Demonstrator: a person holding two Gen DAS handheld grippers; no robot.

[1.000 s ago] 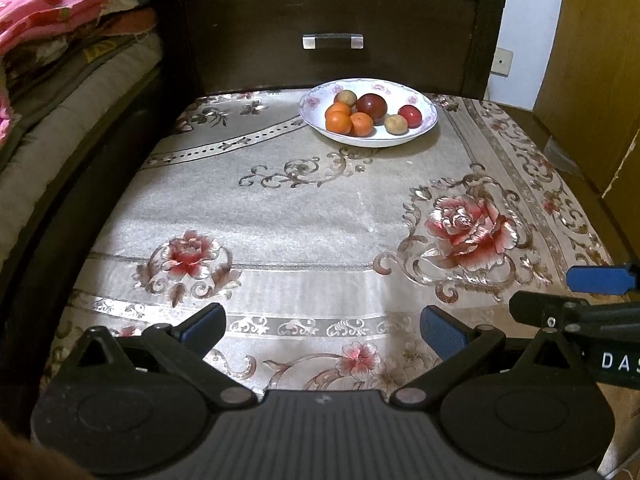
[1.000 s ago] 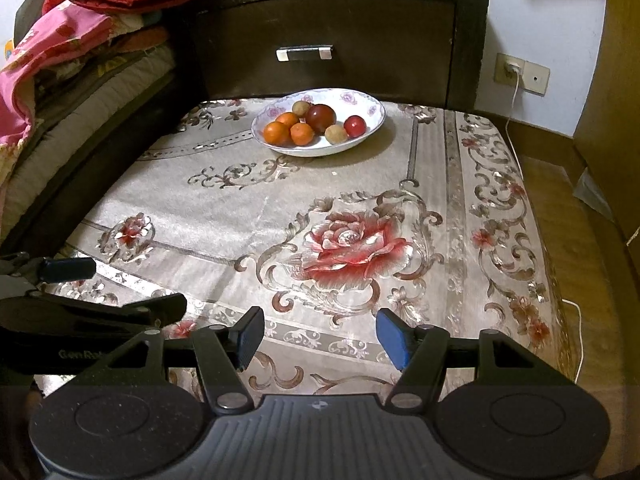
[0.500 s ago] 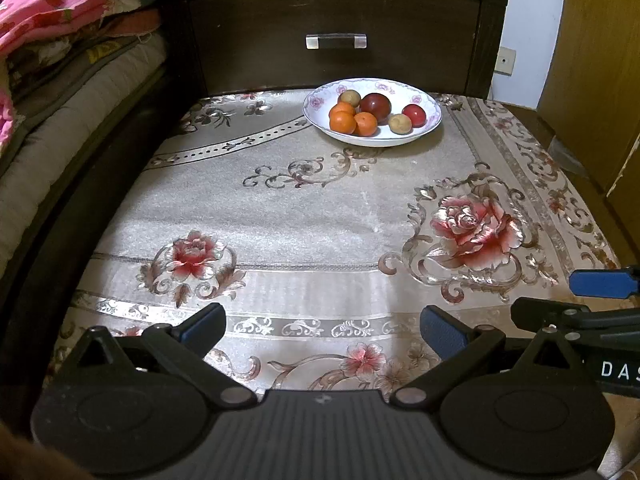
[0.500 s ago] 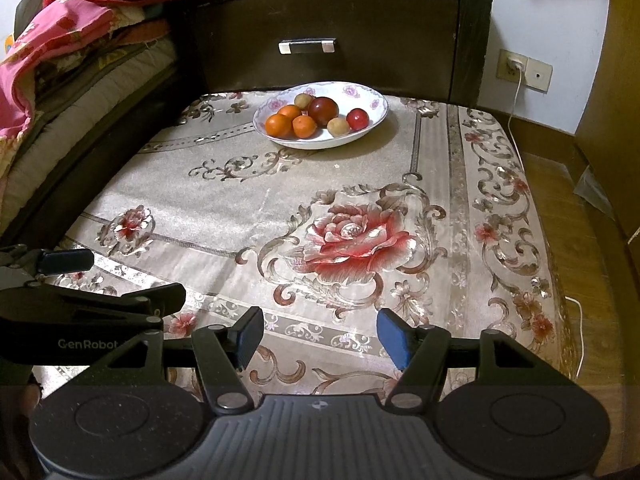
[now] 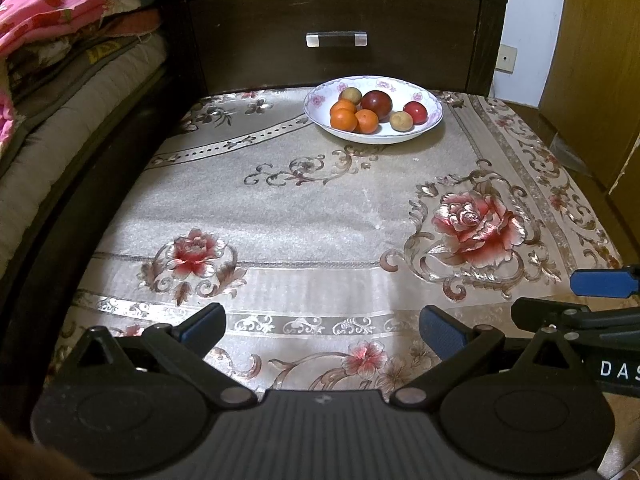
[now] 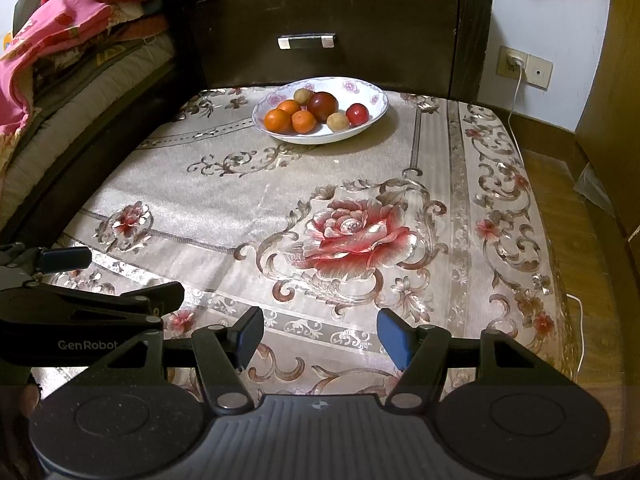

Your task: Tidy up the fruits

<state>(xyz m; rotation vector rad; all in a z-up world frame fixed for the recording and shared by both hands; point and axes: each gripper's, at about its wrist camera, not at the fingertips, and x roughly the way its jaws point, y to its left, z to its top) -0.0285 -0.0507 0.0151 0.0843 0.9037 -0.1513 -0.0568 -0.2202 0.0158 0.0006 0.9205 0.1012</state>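
A white floral bowl stands at the far end of the table on a rose-patterned cloth. It holds several fruits: oranges, a dark red apple, a small red fruit and brownish fruits. My left gripper is open and empty over the near edge. My right gripper is open and empty beside it, to the right.
A dark wooden drawer unit with a metal handle rises behind the bowl. Stacked bedding lies to the left. A wall socket with a white cable and wooden floor are to the right.
Both grippers have moved slightly forward towards the bowl; their jaws stay open.
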